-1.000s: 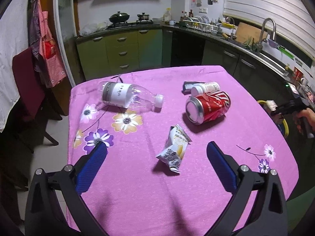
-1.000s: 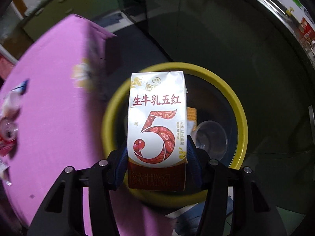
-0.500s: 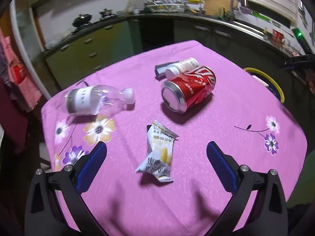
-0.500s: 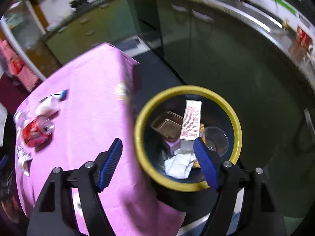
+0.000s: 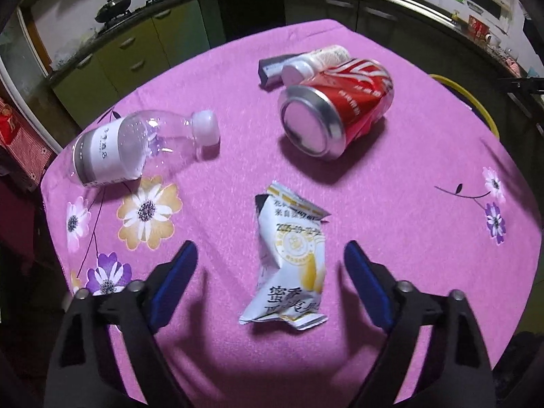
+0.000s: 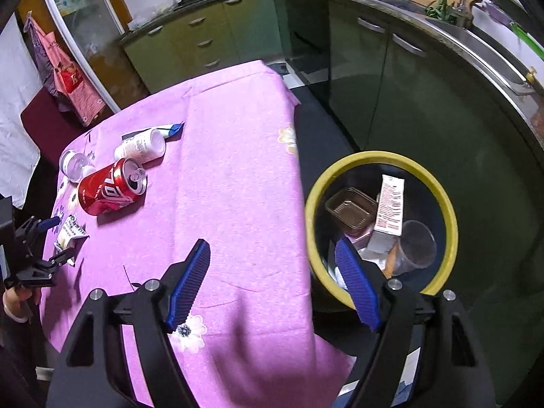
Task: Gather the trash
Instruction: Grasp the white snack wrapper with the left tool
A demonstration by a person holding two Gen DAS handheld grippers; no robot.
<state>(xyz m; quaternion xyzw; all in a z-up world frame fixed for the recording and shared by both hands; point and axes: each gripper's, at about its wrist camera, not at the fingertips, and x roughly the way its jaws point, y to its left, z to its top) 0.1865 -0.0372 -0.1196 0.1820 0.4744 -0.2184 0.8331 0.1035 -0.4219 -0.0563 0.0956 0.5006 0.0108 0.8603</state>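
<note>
A crumpled white and yellow snack wrapper (image 5: pixel 292 265) lies on the pink flowered tablecloth (image 5: pixel 408 170). My left gripper (image 5: pixel 270 255) hovers low over it. Its jaws are closing with the wrapper between them, and the blue pads stand apart from it on both sides. Behind it lie a dented red can (image 5: pixel 340 112), a clear plastic bottle (image 5: pixel 136 146) and a small white bottle (image 5: pixel 316 63). My right gripper (image 6: pixel 272 248) is open and empty above the table's edge, beside the yellow-rimmed bin (image 6: pixel 448 204). A white milk carton (image 6: pixel 389 210) rests inside the bin.
A dark blue pack (image 5: pixel 272 68) lies behind the white bottle. The bin also holds a plastic tray (image 6: pixel 352 209) and a clear cup (image 6: pixel 416 244). Green kitchen cabinets (image 6: pixel 204 44) and a dark counter ring the table. A hand (image 6: pixel 15 301) holds the left gripper.
The right gripper let go of the milk carton, which now lies in the bin, then rose and drew back toward the table. The left gripper came down closer to the wrapper and its jaws narrowed.
</note>
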